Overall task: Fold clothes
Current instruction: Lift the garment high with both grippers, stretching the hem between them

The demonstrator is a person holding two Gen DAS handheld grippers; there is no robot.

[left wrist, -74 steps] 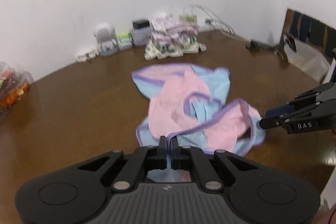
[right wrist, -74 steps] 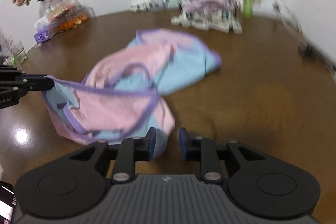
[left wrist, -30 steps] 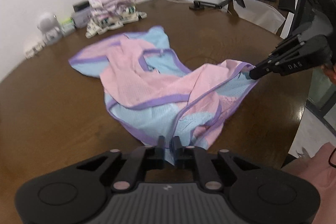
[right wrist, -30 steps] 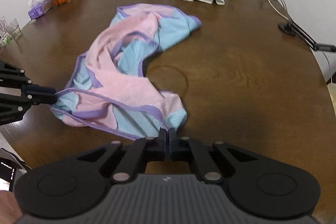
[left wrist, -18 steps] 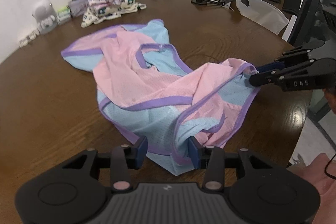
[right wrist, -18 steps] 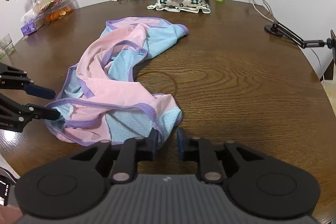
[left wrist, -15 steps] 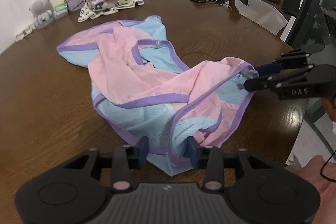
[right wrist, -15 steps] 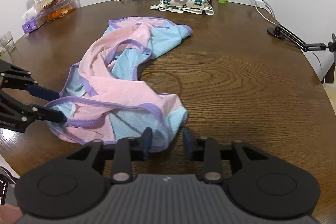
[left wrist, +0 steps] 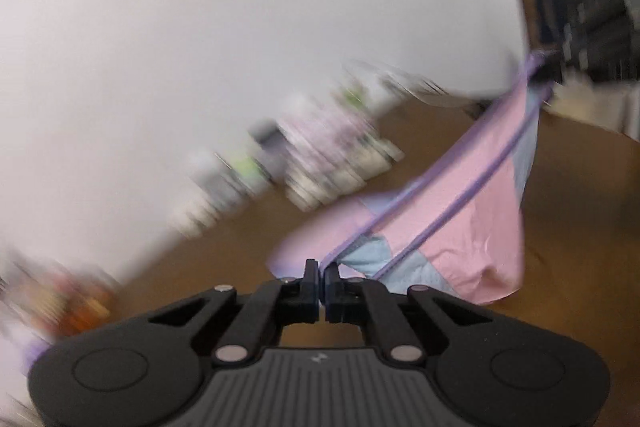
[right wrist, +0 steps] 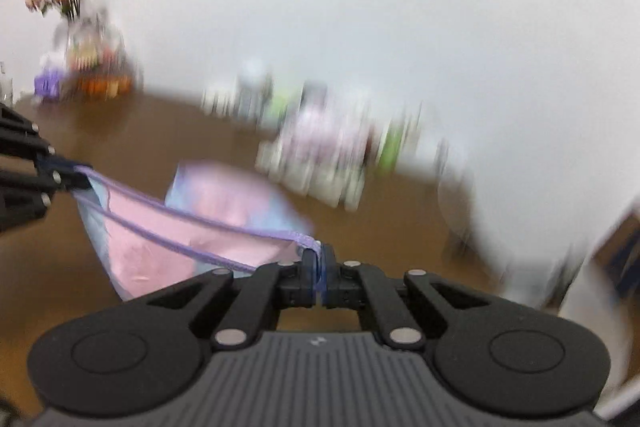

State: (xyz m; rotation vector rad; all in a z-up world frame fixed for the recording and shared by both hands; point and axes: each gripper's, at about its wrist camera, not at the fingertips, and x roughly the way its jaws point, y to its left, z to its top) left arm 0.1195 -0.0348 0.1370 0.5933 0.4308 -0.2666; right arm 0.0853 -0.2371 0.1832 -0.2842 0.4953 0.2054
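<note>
Both jaws have just been closed on the purple hem: the garment [left wrist: 460, 227] is now clamped by the left gripper [left wrist: 321, 273] and right gripper [right wrist: 319, 259] and lifted, stretched between them above the table [right wrist: 400, 227] (ready for spreading flat).

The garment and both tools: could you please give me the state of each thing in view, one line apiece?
Left tool: jaws just closed, shut on the garment's purple hem.
Right tool: jaws just closed, shut on the hem's other end.
Garment: pink and blue, hem stretched taut between the tools, the rest sagging toward the table.
Table: brown wood, bare at the right.
Folded clothes stack: blurred, at the table's far side.
</note>
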